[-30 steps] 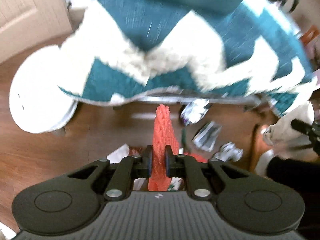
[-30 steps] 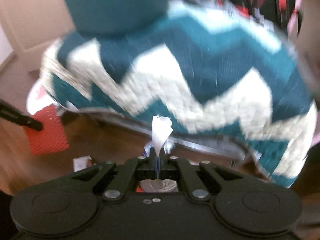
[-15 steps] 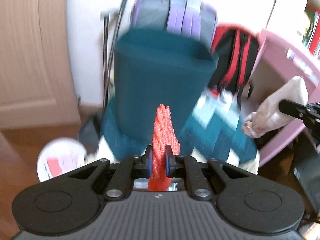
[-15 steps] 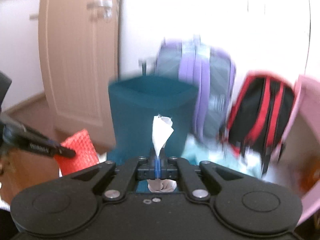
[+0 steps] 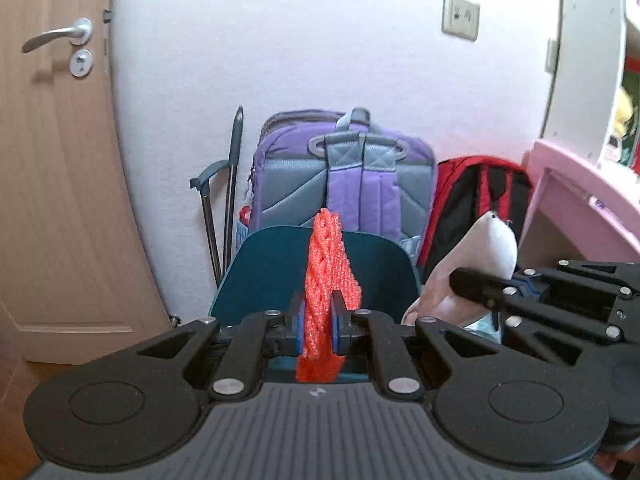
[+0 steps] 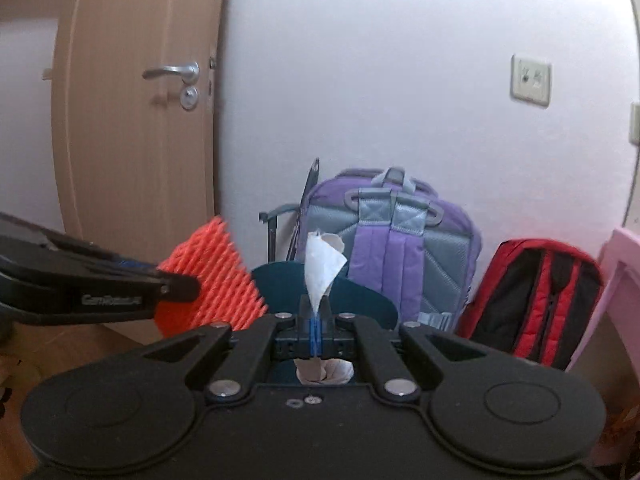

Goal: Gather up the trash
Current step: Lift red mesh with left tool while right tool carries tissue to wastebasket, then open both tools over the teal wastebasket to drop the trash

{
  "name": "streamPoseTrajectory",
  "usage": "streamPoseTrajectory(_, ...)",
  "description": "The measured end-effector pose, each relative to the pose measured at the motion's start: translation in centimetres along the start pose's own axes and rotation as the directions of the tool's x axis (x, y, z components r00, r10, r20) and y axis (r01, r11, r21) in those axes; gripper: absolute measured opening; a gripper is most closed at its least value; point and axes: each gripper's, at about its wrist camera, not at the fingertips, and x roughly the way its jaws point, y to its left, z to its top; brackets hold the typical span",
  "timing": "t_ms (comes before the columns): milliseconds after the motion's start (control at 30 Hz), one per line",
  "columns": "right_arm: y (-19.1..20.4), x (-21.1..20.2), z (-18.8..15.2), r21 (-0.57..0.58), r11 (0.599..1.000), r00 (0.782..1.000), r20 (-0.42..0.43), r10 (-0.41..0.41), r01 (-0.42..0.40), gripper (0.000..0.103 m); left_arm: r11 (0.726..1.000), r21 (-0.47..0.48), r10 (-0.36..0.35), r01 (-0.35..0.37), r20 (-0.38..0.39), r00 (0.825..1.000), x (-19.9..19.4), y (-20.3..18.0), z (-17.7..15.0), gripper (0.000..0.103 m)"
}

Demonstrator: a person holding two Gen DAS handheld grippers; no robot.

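Left wrist view: left gripper (image 5: 317, 320) jaws clamped on orange foam net (image 5: 326, 276), held up in front of teal bin (image 5: 372, 272). Right gripper (image 6: 316, 322) jaws closed tight on white crumpled tissue (image 6: 322, 268), beside the net, bin behind it. Purple backpack (image 5: 344, 184) and red backpack (image 6: 532, 300) against the wall.

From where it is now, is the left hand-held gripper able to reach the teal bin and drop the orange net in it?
Probably yes. The left hand-held gripper holds the orange net just before the teal bin, with nothing between.
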Motion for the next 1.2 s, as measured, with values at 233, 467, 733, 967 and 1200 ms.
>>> streamPoseTrajectory(233, -0.2, 6.1, -1.5, 0.021, 1.000, 0.994, -0.106, 0.024, -0.022, 0.001, 1.000, 0.002, 0.007, -0.007, -0.113, 0.994, 7.3, 0.3, -0.6, 0.012)
streamPoseTrajectory(467, -0.3, 10.5, -3.1, 0.026, 0.999, 0.976, -0.215, 0.044, -0.039, 0.002, 1.000, 0.006, 0.010, -0.009, -0.223, 0.975, 12.4, 1.0, -1.6, 0.012)
streamPoseTrajectory(733, -0.2, 12.1, -4.4, 0.001, 0.999, 0.965, -0.261, 0.035, -0.036, 0.017, 1.000, -0.016, 0.000, -0.004, -0.265, 0.964, 14.0, 1.6, -2.4, 0.016)
streamPoseTrajectory(967, -0.8, 10.5, -4.2, 0.012, 0.999, 0.965, -0.259, 0.034, -0.032, 0.028, 0.999, -0.019, 0.027, -0.032, -0.226, 0.974, 11.8, 1.8, -1.9, 0.059)
streamPoseTrajectory(1200, -1.4, 5.9, -3.3, 0.031, 0.999, 0.974, -0.222, 0.043, -0.037, 0.031, 1.000, -0.027, 0.003, -0.008, -0.175, 0.985, 7.0, 1.5, -2.0, 0.067)
